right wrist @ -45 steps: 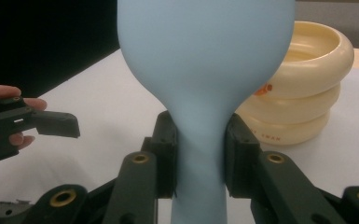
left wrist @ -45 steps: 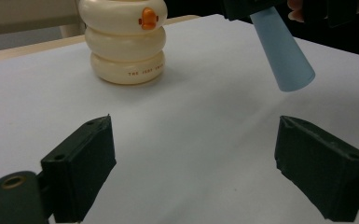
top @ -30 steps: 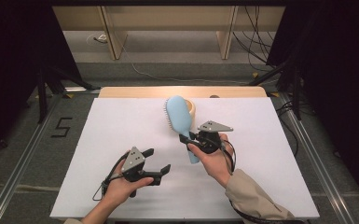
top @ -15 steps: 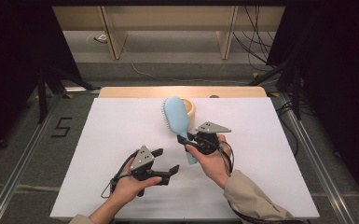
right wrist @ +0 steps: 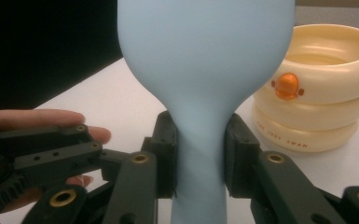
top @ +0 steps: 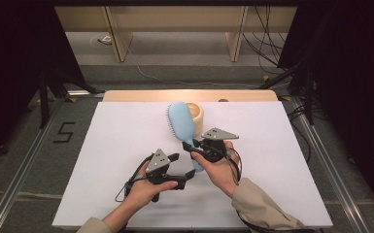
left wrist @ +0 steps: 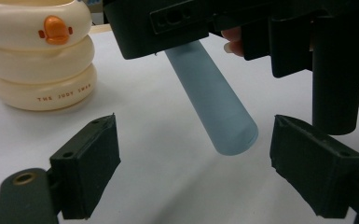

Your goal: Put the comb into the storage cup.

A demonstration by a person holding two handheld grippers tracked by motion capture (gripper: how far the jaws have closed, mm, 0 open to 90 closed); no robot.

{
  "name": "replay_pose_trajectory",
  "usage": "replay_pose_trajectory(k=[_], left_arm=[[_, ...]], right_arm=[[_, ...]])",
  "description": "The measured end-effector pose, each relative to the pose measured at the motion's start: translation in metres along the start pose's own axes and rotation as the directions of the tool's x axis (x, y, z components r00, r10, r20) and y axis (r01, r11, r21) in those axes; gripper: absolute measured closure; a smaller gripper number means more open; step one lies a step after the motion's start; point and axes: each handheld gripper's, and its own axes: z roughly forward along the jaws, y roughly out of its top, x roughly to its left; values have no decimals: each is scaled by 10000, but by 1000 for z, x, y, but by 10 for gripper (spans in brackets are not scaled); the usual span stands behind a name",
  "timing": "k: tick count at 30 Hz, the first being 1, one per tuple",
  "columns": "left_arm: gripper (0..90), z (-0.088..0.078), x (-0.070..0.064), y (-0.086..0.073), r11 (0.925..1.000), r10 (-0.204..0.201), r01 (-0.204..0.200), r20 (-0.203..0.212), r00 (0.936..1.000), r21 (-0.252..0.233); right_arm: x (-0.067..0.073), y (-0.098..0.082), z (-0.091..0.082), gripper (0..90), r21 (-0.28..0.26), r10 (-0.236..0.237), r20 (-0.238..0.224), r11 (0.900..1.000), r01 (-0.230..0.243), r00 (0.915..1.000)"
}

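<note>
I note the right gripper (top: 197,149) clamped on the hairbrush (top: 180,120) neck — cream cup (top: 196,113) just behind it; left gripper (top: 178,170) jaws apart, closing around the handle end without touching it.

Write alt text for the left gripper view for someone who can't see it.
The left tool stands open, its two black pads either side of the free end of a pale blue hairbrush handle without touching it. The right tool holds that handle from above, and a cream ringed duck cup stands on the white table at upper left.
</note>
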Motion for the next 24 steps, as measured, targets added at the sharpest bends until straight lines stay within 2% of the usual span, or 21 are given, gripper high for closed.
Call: replay_pose_trajectory(k=[24], left_arm=[[185, 12, -3, -1, 9996, -273, 272, 256, 9993, 44]], right_arm=[[5, -2, 1, 701, -69, -7, -80, 10000, 7, 10000]])
